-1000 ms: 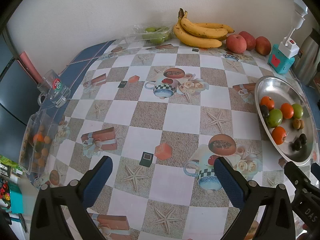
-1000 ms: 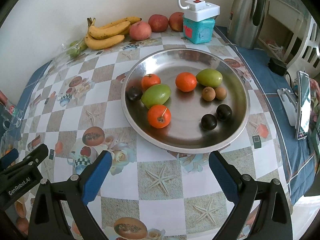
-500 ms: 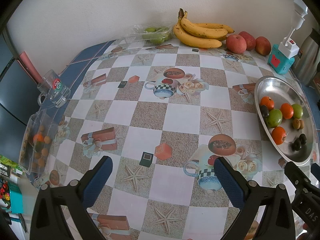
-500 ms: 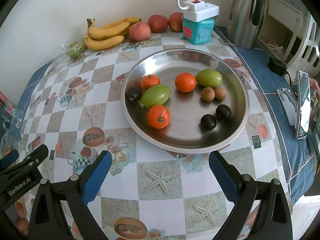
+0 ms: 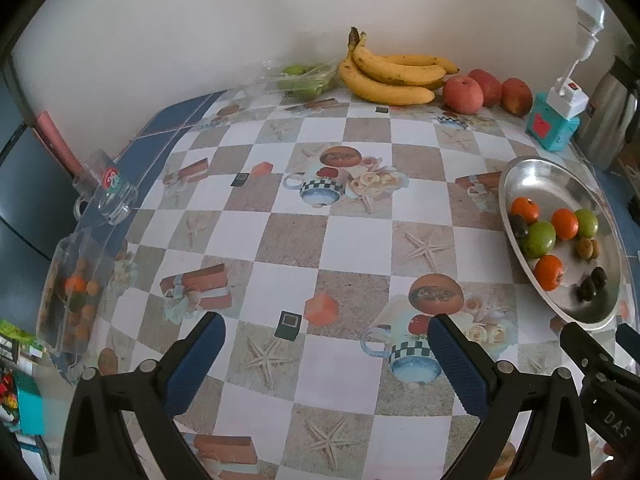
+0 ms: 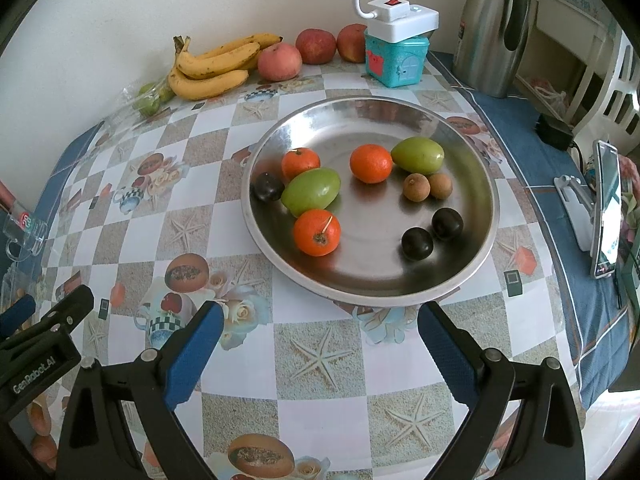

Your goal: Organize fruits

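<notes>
Hovering: right gripper (image 6: 318, 322) spread wide, empty, metal plate (image 6: 476, 256) just ahead.

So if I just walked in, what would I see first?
Probably the shiny metal plate in the middle of the table, with bright oranges, green fruits and dark plums lying in it. Next, the yellow bananas and red apples at the back by the wall.

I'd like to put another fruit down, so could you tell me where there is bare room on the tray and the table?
The steel tray is bare along its far wall and near rim; its middle band is crowded with fruit. The tablecloth is bare between the tray and the glass mug. The back edge, with bananas and apples, is full.
</notes>
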The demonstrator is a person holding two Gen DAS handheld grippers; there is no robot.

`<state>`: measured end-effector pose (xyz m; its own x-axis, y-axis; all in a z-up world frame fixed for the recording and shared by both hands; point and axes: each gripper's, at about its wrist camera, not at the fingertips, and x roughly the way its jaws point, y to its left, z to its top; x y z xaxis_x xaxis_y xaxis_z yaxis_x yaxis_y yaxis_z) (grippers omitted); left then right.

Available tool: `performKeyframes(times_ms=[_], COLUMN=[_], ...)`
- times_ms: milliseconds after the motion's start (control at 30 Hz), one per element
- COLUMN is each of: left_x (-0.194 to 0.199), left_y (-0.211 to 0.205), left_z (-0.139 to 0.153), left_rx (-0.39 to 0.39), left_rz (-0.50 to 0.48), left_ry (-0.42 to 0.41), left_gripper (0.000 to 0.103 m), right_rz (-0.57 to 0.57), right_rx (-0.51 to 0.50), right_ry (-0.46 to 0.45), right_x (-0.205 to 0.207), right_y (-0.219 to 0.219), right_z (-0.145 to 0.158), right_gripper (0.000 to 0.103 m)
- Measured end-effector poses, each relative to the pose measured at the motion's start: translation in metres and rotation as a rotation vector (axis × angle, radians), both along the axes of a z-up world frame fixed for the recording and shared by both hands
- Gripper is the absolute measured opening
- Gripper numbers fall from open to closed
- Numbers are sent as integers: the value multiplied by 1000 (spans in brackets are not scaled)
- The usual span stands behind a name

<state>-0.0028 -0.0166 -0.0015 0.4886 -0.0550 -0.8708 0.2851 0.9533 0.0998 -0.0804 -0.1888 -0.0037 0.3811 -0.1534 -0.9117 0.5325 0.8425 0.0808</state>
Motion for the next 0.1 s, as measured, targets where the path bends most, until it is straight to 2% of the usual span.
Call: performKeyframes(times_ms=[100], left_x=[0], left_y=[0], left_z=[0], left_rx=[-2], left_rz=[6], left_ry=[0], left_gripper=[103], right_rz=[-1], right_rx=[1], right_ry=[1], right_x=[0], right_y=[0], right_z=[0], right_gripper=[98])
